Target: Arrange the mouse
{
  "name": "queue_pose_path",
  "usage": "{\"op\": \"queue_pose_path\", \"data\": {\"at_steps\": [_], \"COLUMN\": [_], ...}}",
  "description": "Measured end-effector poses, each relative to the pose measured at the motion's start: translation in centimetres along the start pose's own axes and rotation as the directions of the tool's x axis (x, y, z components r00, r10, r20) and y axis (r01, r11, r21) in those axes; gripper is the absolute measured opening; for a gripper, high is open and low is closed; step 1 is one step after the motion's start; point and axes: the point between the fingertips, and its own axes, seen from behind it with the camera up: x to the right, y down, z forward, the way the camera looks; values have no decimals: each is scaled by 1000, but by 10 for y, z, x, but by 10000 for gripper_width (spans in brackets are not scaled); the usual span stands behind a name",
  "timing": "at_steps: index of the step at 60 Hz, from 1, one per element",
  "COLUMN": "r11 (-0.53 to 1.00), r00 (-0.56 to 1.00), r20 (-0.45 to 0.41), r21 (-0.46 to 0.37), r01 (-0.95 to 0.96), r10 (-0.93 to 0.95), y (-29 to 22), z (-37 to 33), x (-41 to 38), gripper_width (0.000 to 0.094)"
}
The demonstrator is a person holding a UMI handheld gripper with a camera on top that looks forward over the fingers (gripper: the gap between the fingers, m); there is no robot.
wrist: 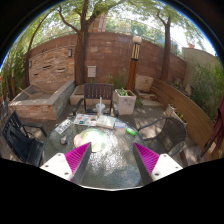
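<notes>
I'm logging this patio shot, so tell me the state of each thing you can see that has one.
Claw: open, holding nothing, above the near table edge.
Glass table: flat, things lying at its far side.
Papers: lying flat beyond the claw.
Green thing: resting on the table, too small to identify.
Planter: upright.
Mouse: not discernible.

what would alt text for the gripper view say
An open, empty gripper hovers over a round glass patio table with papers at its far side. Beyond are chairs, a white planter, trees and a brick wall.
</notes>
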Motion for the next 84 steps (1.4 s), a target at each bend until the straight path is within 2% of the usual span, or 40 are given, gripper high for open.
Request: {"op": "queue_pose_path", "data": {"at_steps": [10, 22, 30, 35, 47, 54, 61, 65, 72, 77, 84], "r11": [998, 988, 965, 959, 977, 986, 990, 988, 985, 984, 985], "r00": [1000, 999, 995, 989, 968, 963, 969, 969, 972, 974, 970], "r20": [-5, -3, 82, 142, 250, 269, 246, 245, 236, 224, 237], "r21": [-53, -152, -250, -274, -207, -163, -133, -144, -163, -165, -144], "r01": [-23, 39, 75, 76, 52, 38, 49, 50, 64, 67, 96], "r10": [23, -40, -56, -38, 2, 7, -15, -13, -24, -29, -60], "y": [22, 112, 184, 203, 177, 149, 130, 129, 134, 136, 134], "z": [3, 62, 87, 106, 185, 247, 308, 336, 366, 376, 378], "x": [3, 11, -47, -100, -237, -299, -335, -350, -362, -364, -366], "gripper_width": [859, 857, 854, 854, 855, 854, 844, 811, 697, 559, 492]}}
